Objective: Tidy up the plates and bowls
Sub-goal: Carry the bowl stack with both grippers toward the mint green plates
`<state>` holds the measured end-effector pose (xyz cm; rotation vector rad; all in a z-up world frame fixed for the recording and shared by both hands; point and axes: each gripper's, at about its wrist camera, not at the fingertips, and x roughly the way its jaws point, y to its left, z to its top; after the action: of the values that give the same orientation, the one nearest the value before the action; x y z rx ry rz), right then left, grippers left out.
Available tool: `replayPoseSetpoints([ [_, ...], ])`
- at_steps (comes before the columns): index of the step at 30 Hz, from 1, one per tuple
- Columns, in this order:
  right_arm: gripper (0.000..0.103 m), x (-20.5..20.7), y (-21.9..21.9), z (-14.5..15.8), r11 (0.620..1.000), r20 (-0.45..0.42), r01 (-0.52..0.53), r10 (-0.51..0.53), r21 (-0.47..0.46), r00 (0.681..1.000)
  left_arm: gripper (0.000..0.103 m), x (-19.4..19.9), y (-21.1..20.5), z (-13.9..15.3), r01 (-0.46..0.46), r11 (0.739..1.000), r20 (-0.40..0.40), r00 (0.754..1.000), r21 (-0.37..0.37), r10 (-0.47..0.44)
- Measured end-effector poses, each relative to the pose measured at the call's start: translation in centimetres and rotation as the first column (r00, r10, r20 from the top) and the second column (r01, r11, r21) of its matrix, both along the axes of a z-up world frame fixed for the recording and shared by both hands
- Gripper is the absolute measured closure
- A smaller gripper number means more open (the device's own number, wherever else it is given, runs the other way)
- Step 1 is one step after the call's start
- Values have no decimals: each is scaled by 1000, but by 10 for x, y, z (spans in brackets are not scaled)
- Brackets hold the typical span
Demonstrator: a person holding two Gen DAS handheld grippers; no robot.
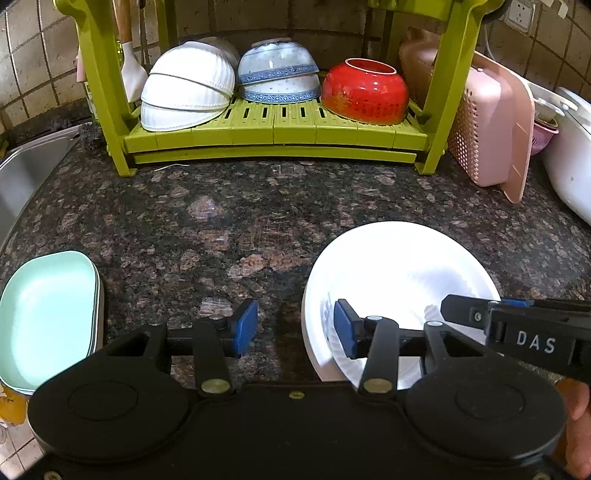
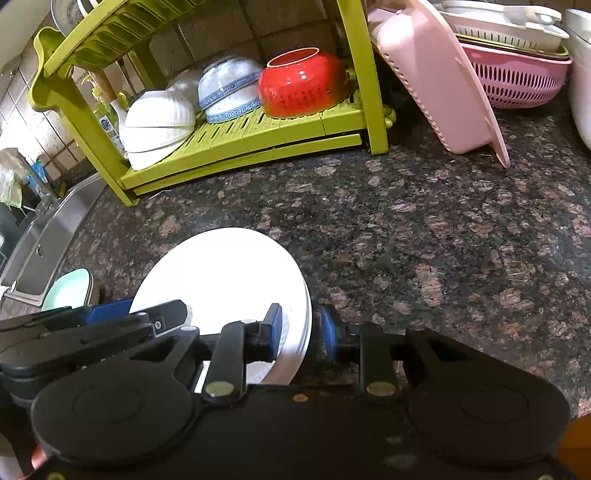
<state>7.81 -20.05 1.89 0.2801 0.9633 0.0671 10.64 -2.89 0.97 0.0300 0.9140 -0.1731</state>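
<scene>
A dark speckled stone counter (image 2: 424, 236) fills most of the view. A shiny metal sink (image 1: 26, 166) is set into it on the left. A pink plastic basket (image 1: 484, 125) leans on its side by the tiled wall (image 1: 29, 55). A round pink strainer (image 2: 517, 77) sits farther right, holding what may be a white strainer (image 2: 506, 29). A white wall socket (image 1: 521, 14) is up high.

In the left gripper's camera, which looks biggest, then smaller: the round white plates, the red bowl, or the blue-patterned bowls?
1. Round white plates, though they sit nearest the camera, which inflates them.
2. Red bowl.
3. Blue-patterned bowls, about alike.
</scene>
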Motion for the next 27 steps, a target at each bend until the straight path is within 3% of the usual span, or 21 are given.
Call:
replayPoseSetpoints([
  [3,76,-1,1,1,1000,0,1,-1,-3,1000,51,1,-2,-3,7,1000,-11,1000,4,-7],
  [12,85,-5,11,4,999,17,-29,30,-37,999,74,1,-3,-4,30,999,-42,999,-27,-31],
  [27,88,1,26,2,997,27,-51,53,-57,998,78,0,10,-2,-4,1000,-45,999,-30,2],
])
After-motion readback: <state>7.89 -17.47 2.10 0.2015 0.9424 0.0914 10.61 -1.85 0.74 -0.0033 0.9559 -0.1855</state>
